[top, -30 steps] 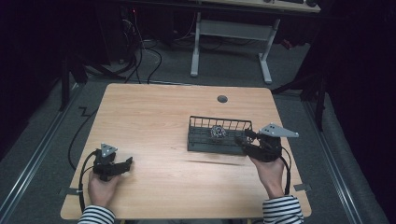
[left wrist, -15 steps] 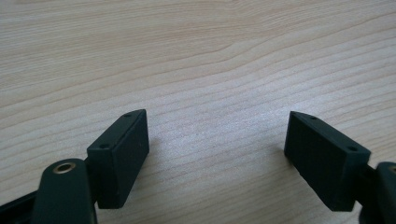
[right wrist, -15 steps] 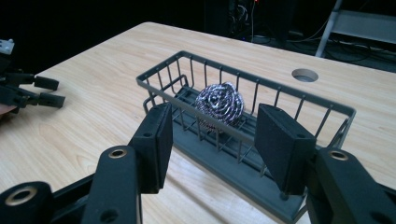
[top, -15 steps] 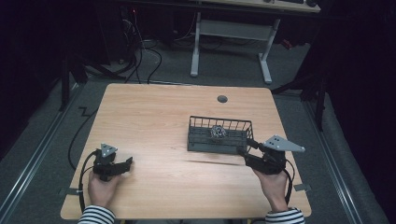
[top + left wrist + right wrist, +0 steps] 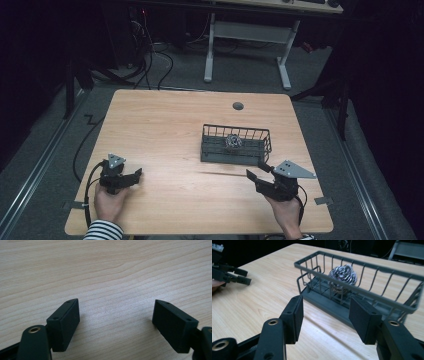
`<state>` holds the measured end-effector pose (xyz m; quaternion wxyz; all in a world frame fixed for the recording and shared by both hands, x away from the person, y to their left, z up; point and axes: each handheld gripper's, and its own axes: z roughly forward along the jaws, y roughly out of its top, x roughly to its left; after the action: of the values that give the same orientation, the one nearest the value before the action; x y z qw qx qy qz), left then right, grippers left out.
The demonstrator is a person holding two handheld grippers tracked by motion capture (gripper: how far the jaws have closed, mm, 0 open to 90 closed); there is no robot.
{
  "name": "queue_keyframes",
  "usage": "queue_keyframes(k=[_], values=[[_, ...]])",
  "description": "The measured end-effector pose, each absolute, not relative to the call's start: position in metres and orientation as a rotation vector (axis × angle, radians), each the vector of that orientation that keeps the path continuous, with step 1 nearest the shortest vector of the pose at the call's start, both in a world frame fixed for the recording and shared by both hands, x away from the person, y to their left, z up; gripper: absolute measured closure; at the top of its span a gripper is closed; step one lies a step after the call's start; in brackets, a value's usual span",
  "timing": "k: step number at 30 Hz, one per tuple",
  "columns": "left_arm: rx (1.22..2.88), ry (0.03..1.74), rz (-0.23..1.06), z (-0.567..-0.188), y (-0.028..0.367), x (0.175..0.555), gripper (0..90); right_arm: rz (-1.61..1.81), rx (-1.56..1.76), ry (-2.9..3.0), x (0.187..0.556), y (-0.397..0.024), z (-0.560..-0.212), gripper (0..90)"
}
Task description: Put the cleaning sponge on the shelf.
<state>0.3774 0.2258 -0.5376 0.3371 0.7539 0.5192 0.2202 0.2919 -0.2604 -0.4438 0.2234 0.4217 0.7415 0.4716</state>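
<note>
A dark wire basket [image 5: 236,148] stands right of the table's middle, with a ball of steel wool [image 5: 233,141] inside it. My right gripper [image 5: 256,170] sits low just in front of the basket's near right corner, open, with nothing between its jaws. In the right gripper view the right gripper [image 5: 324,312] faces the basket [image 5: 362,265] and the steel wool [image 5: 343,275] behind the bars. My left gripper [image 5: 136,176] rests open near the front left of the table. In the left gripper view the left gripper [image 5: 116,315] has bare wood between its jaws.
The wooden table [image 5: 175,120] has a round cable hole [image 5: 238,106] near its far edge. Beyond it stands a white-legged desk [image 5: 245,30], with cables on the floor. The left gripper [image 5: 237,276] appears far off in the right gripper view.
My right gripper has drawn back from the basket's right end toward the near edge and sunk lower. The left gripper has stayed put.
</note>
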Motion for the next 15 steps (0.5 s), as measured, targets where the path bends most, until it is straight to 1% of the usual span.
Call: queue_keyframes(k=[15], values=[[1.967, 1.351, 0.574, -0.538, 0.226, 0.377, 22.3, 1.289, 1.170, 2.109, 0.289, -0.242, -0.476, 46.4]])
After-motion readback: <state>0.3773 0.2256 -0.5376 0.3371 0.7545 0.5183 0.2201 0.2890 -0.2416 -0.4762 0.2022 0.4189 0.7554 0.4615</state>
